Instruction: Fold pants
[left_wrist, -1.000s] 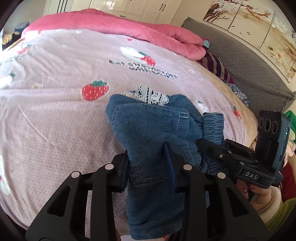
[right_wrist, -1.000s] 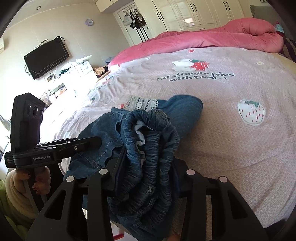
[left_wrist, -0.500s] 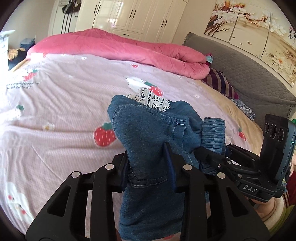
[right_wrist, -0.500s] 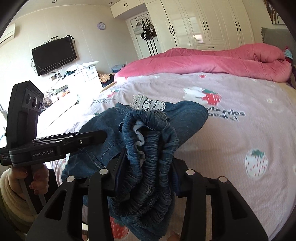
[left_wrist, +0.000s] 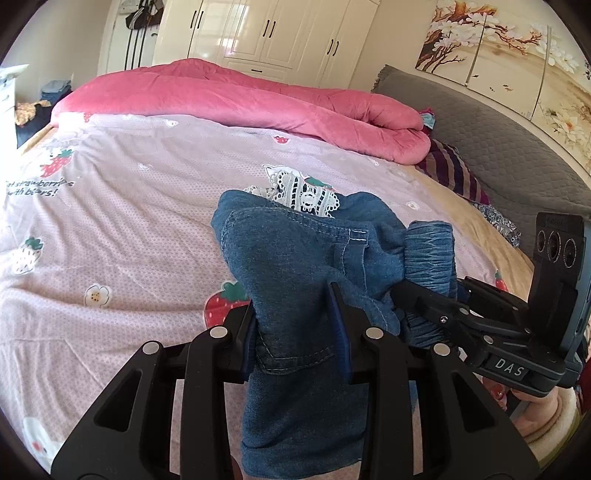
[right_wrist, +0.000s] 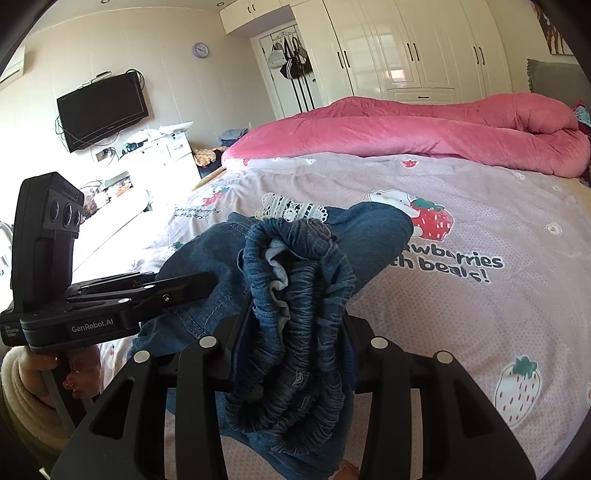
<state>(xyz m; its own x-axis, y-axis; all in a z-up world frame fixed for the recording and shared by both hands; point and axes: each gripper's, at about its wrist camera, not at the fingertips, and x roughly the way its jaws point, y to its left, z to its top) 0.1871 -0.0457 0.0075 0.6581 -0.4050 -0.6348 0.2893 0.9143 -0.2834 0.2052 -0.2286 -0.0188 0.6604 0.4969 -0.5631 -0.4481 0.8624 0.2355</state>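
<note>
You have raised the bunched blue denim pants (left_wrist: 295, 266) higher off the strawberry-print bed (left_wrist: 122, 221), left gripper (left_wrist: 295, 314) and right gripper (right_wrist: 291, 325) fingers clamped on them, ready to shake flat.

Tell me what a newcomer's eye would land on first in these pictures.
First, the bunched blue denim pants, held up above the bed between both tools: the left gripper clamps a stitched hem, and the right gripper clamps the gathered elastic waistband. Behind them, the strawberry-print bedsheet fills the middle, with a rolled pink duvet along its far edge. A white lace trim peeks over the top of the pants.
</note>
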